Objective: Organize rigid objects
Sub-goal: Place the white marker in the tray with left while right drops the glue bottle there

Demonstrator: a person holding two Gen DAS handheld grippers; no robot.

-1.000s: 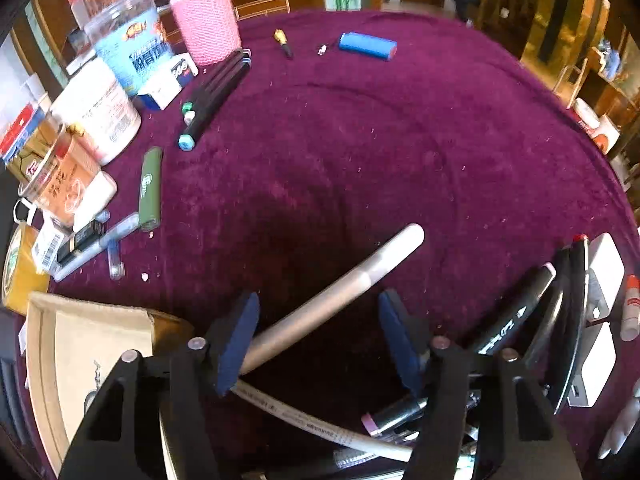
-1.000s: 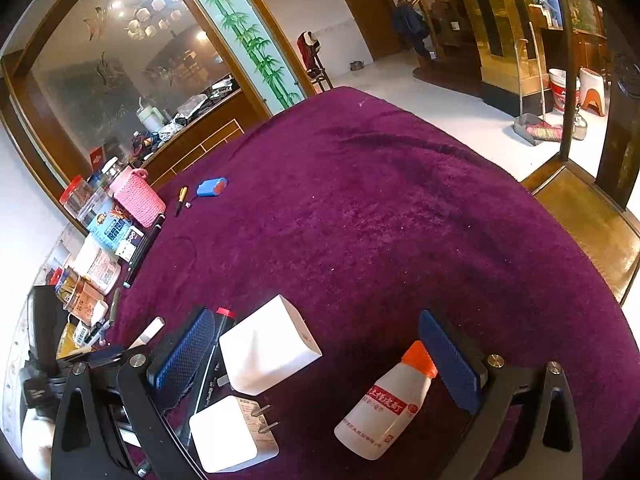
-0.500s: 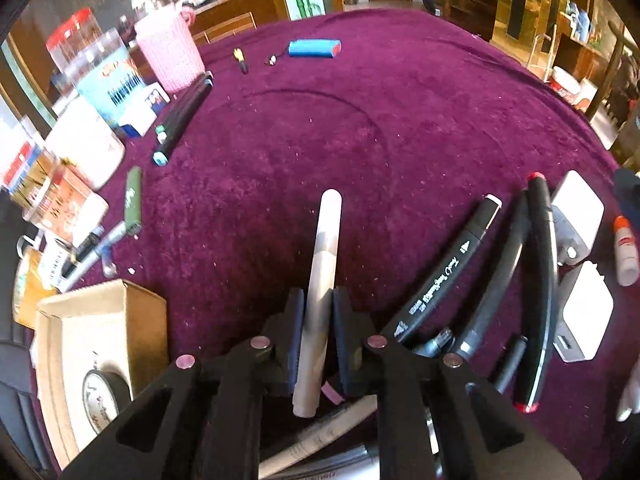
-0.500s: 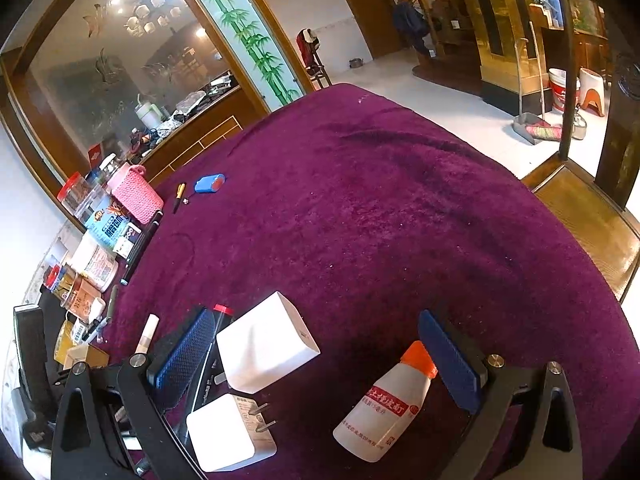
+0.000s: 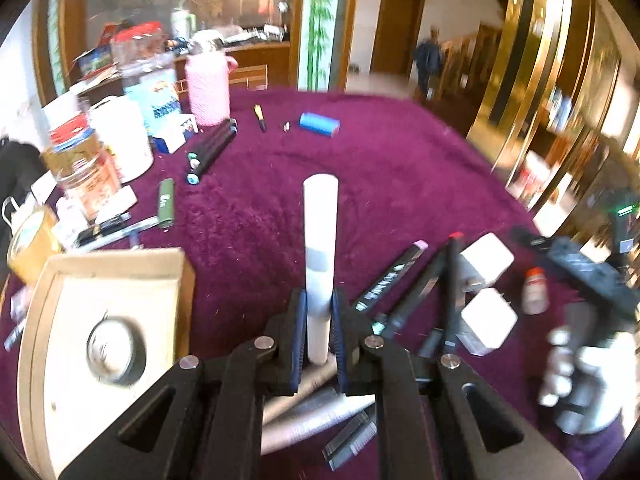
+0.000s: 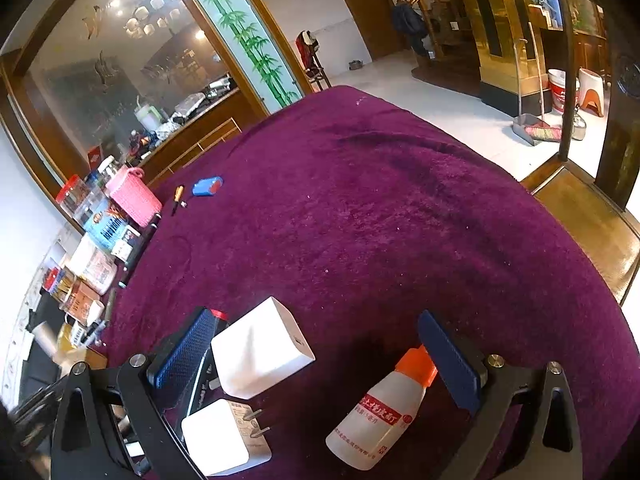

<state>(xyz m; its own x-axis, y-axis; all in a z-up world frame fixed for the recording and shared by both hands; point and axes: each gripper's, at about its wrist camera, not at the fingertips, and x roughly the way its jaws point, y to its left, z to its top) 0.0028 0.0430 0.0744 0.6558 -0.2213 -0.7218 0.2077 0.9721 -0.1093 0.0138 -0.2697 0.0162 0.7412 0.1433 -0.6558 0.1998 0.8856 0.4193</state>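
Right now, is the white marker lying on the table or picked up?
Picked up: the left hand-held gripper is shut on the white marker, clear of the purple tablecloth.

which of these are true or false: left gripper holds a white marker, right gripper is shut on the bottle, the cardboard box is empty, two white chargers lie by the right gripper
1. The left gripper is clamped on a white marker. True.
2. The right gripper is shut on the orange-capped bottle. False: its jaws stand wide open and the bottle lies loose between them.
3. The cardboard box is empty. False: a round object lies inside.
4. Two white chargers lie by the right gripper. True.
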